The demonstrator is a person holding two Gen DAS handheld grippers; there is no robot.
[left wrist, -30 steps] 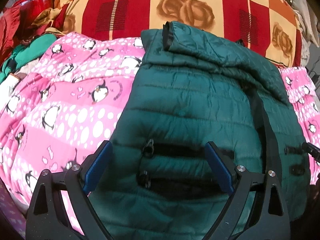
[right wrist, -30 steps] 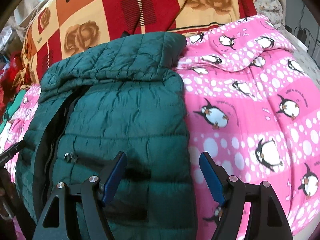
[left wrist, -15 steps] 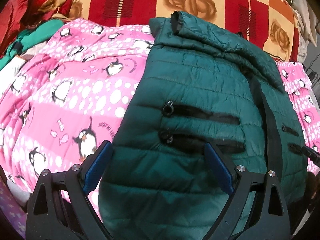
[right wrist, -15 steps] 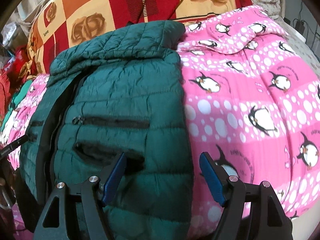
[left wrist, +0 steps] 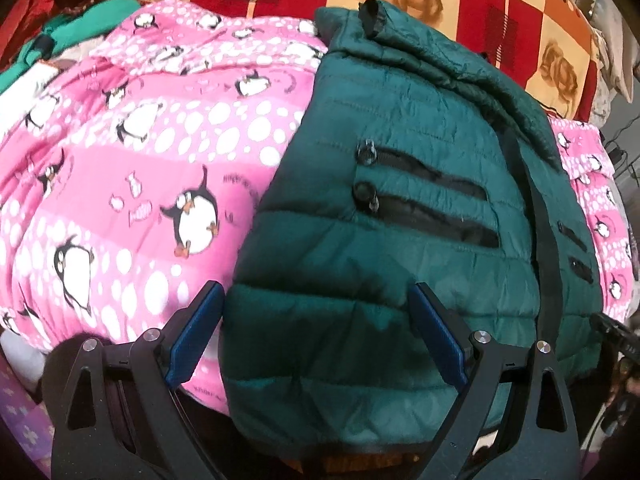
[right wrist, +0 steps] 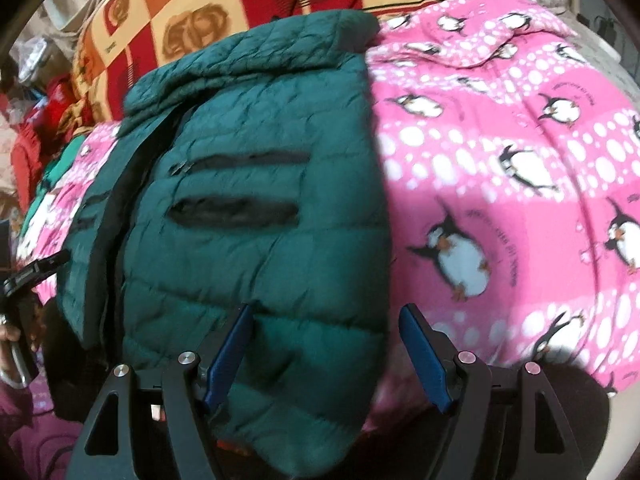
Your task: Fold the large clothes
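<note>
A dark green quilted puffer jacket (left wrist: 400,208) lies front up on a pink penguin blanket (left wrist: 132,168), collar at the far end, zip pockets showing; its hem hangs over the bed's near edge. It also shows in the right wrist view (right wrist: 256,208). My left gripper (left wrist: 316,312) is open and empty, hovering over the jacket's lower left hem corner. My right gripper (right wrist: 328,332) is open and empty over the jacket's lower right hem corner. The other gripper's tip shows at each view's edge (left wrist: 616,332).
A red, orange and yellow checked rose blanket (left wrist: 440,4) lies behind the jacket. Red and green clothes (left wrist: 60,12) are piled at the far left. The pink blanket (right wrist: 512,184) spreads right of the jacket. Cables (left wrist: 624,156) lie at the far right.
Both grippers have drawn back toward the near bed edge, from over the pockets to the jacket's hem corners. Both stayed open. The jacket has not moved.
</note>
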